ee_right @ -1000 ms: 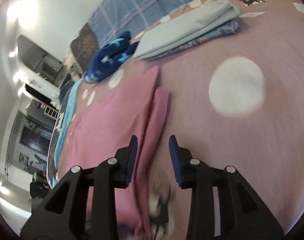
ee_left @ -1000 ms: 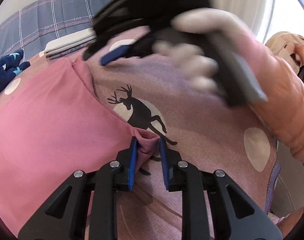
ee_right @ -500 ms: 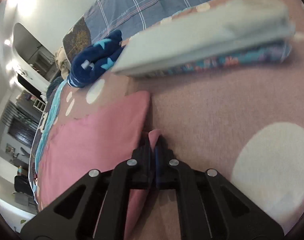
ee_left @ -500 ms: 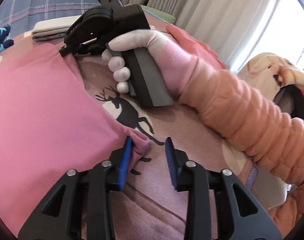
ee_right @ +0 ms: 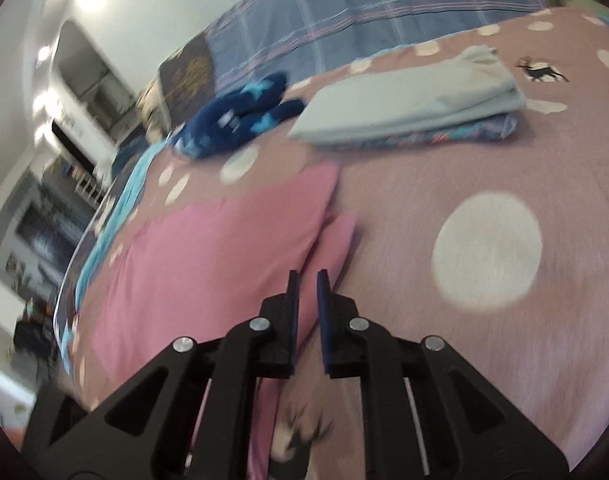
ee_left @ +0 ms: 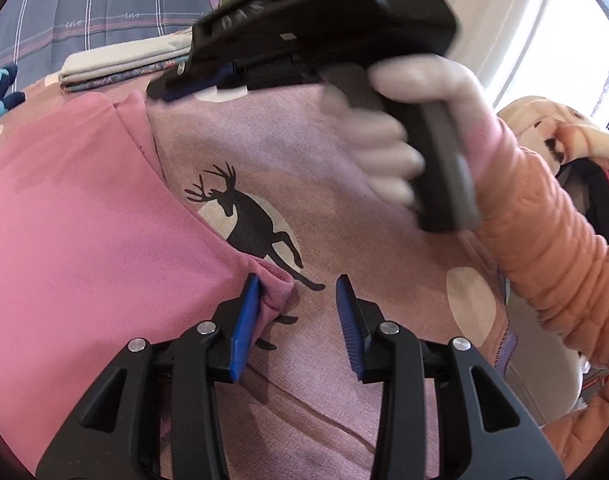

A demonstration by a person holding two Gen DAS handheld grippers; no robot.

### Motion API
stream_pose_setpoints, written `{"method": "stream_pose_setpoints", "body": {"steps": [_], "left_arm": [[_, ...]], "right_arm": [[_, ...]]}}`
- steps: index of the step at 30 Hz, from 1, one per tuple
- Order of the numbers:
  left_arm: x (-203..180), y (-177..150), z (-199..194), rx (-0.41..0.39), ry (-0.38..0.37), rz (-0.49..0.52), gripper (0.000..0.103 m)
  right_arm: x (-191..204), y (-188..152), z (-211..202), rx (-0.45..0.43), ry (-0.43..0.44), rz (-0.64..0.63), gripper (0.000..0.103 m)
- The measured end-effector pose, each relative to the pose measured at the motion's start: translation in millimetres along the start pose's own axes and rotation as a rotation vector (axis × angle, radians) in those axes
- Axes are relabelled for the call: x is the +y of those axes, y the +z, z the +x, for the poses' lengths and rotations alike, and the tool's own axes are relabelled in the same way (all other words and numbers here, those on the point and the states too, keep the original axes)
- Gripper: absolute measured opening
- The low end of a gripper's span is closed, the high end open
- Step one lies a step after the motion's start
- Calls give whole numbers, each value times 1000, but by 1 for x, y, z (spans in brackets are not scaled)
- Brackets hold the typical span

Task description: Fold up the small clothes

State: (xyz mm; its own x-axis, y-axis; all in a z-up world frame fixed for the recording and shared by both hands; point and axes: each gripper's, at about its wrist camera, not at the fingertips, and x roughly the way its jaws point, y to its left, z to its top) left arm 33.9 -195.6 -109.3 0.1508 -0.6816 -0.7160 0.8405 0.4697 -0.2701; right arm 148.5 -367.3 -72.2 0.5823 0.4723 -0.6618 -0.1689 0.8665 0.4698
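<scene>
On the bed (ee_left: 384,152), the pink garment (ee_left: 84,220) lies flat across the deer-print cover, and my left hand-held gripper (ee_left: 298,320) has just been spreading: a bunched corner of pink cloth sits against its left pad, the right pad stands clear, so nothing is pinched. My right hand-held gripper (ee_right: 306,312) hangs above the garment's far edge (ee_right: 336,236), jaws just parted to a narrow gap, nothing between them. My gloved right hand (ee_left: 416,128) grips its handle. Beyond, folded clothes (ee_right: 416,108) are stacked, with a navy starred piece (ee_right: 240,116) near them.
</scene>
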Motion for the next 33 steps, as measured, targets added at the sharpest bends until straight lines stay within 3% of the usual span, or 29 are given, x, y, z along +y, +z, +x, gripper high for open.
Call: {"method": "stream_pose_setpoints", "body": {"steps": [3,4,5,7,11,13,15,17,18,19,22,25,29,33], "left_arm": [[-7,-1,0,-1,13,19,38],[-9,-1,0,-3,15,23,38],[-10,-1,-1,-6,17,24,38],[-10,-3,-10,-18,14,14,36],[-11,-20,-48,-62,25,11,35],[-5,-36,-78,-93,69,-8,36],[14,-56,-111,-130,135,-82,38],[40,-76,-144,-172,229,-162,40],[50,-84,-156,-184,274,-196,40],[63,-97,-172,-200,340,-249,40],[92,-131,-217,-242,498,-372,40],[122,-166,-263,-280,644,-491,40],[142,-194,-296,-315,750,-586,40],[155,-208,-308,-352,754,-628,40]], "right_arm": [[11,-22,12,121,137,-21,16],[15,-32,20,173,133,-45,18],[19,-42,31,218,60,-85,16],[20,-46,29,184,33,-77,10],[28,-47,-1,113,-121,-24,12],[35,-58,-18,94,-60,-32,12],[48,-76,-33,90,5,-66,12],[60,-98,-38,102,21,-129,19],[61,-109,-34,127,-23,-146,25],[60,-116,-30,149,-87,-146,24],[63,-129,-34,112,-181,-129,24],[91,-125,-50,41,-261,-185,27],[158,-116,-54,-39,-266,-377,27],[231,-117,-20,-42,-198,-592,32]]}}
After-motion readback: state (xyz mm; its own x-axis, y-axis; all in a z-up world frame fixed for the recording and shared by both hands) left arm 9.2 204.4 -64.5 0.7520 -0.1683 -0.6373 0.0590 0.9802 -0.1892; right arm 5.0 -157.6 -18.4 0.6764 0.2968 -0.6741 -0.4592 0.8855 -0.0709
